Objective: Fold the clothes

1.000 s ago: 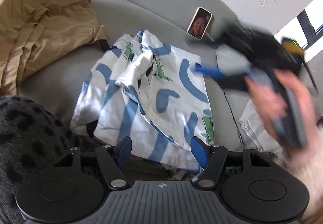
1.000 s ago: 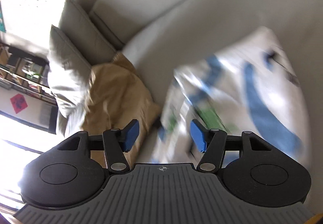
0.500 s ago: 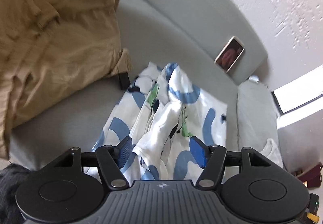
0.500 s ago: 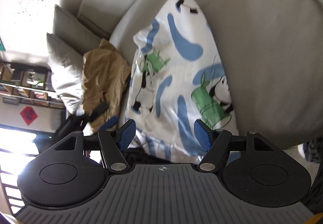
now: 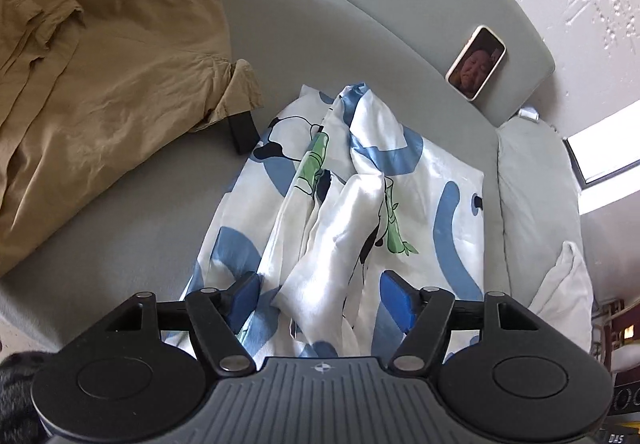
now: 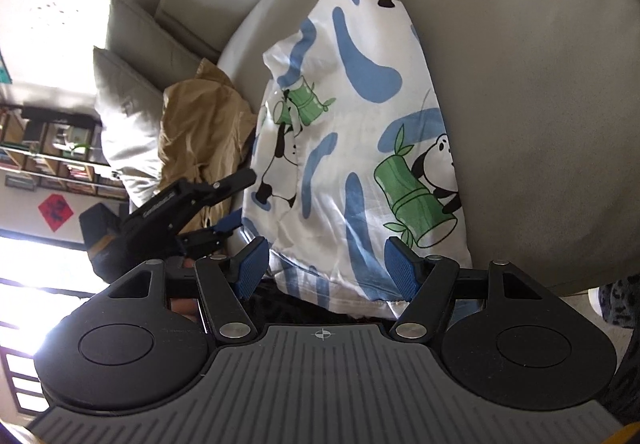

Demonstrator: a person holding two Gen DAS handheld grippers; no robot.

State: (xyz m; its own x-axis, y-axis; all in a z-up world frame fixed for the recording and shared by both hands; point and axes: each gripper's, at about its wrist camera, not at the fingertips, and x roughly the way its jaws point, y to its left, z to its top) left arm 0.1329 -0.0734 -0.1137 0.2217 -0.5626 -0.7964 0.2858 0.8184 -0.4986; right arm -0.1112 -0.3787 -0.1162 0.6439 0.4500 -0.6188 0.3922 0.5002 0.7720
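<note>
Left gripper (image 5: pixel 318 296) jaws opening around panda-print garment (image 5: pixel 352 204), right gripper (image 6: pixel 324 268) spread, unclenched over its hem.

Left claw (image 5: pixel 320 298) opening, right claw (image 6: pixel 326 264) agape

The left tool (image 5: pixel 318 296) has two blue pads (image 5: pixel 244 294), and they are moving apart. A bunched white fold of the panda cloth (image 5: pixel 360 184) sits between the pads, and they do not squeeze it. The cloth is white with blue shapes and green bamboo. It lies crumpled on a grey sofa (image 5: pixel 320 24). A tan shirt (image 5: pixel 100 64) lies near it. A phone (image 5: pixel 476 62) leans on the sofa back.
</note>
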